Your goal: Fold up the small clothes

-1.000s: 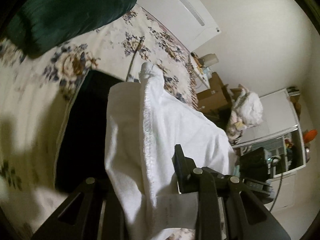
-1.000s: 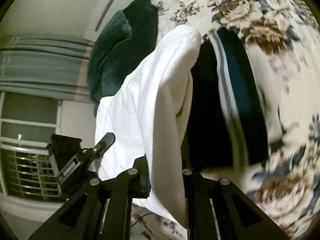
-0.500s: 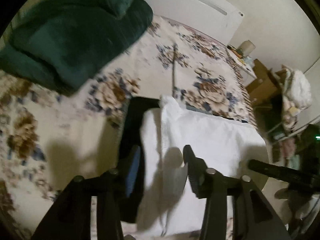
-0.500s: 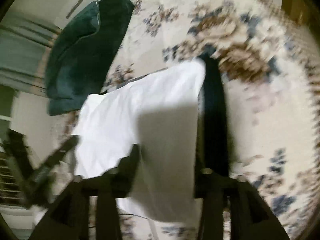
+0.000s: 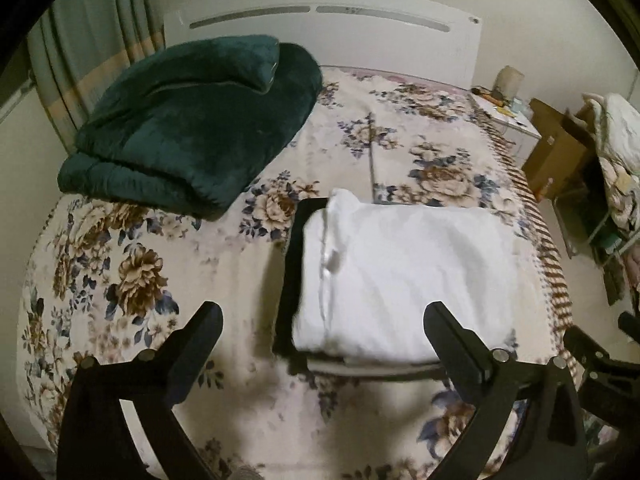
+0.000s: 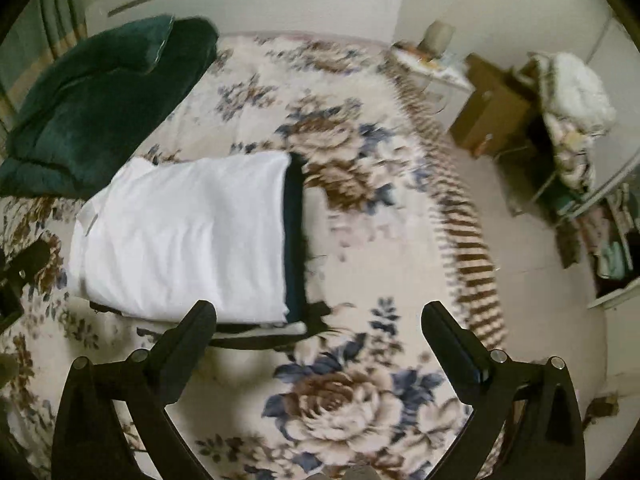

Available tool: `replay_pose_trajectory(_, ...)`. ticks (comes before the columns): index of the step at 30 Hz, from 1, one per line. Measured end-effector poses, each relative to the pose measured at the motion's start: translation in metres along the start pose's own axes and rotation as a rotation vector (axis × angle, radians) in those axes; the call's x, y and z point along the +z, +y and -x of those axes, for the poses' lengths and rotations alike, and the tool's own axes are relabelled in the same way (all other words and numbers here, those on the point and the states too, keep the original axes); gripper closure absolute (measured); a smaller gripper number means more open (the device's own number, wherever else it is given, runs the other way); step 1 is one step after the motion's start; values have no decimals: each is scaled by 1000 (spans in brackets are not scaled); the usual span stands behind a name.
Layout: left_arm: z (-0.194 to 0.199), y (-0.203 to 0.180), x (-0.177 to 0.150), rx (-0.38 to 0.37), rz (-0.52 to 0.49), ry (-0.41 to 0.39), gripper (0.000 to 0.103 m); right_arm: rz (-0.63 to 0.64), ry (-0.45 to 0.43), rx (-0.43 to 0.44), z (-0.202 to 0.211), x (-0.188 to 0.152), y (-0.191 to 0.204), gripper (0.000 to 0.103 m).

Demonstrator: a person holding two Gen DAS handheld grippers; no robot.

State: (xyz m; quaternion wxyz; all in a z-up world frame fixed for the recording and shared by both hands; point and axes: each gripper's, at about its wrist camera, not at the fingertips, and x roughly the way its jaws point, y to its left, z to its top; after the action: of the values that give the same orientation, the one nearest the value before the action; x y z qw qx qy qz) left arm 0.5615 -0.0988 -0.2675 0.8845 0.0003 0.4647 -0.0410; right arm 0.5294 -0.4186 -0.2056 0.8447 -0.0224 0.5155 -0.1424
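A folded white garment (image 5: 404, 276) lies flat on top of a dark folded garment (image 5: 294, 260) on the floral bedspread (image 5: 120, 264). It also shows in the right wrist view (image 6: 184, 236), with the dark garment (image 6: 295, 240) showing along its right edge. My left gripper (image 5: 322, 330) is open and empty, held above the near edge of the stack. My right gripper (image 6: 318, 322) is open and empty, raised above the bed to the right of the stack's near corner.
A folded dark green blanket (image 5: 192, 120) lies at the bed's far left, before the white headboard (image 5: 328, 28). The bed's striped right edge (image 6: 460, 216) drops to the floor. A nightstand (image 5: 508, 120), cardboard box (image 5: 556, 148) and a laundry rack (image 6: 568, 120) stand to the right.
Both grippers let go of the white garment, opened wide and pulled back. The garment, held up a second ago, now lies folded flat on the dark garment.
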Motion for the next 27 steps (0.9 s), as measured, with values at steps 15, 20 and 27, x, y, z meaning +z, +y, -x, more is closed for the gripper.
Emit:
replay_pose_trajectory(15, 184, -34, -34, -1, -45, -147, 0, -68, -215, -47, 215, -60, -48, 0)
replay_pose_trajectory(20, 238, -36, -50, -8, -48, -192, 0, -62, -286, -32, 285, -86, -57, 0)
replay_pose_trajectory(27, 302, -34, -65, -6, -43, -253, 0, -67, -370, -14, 374, -124, -69, 0)
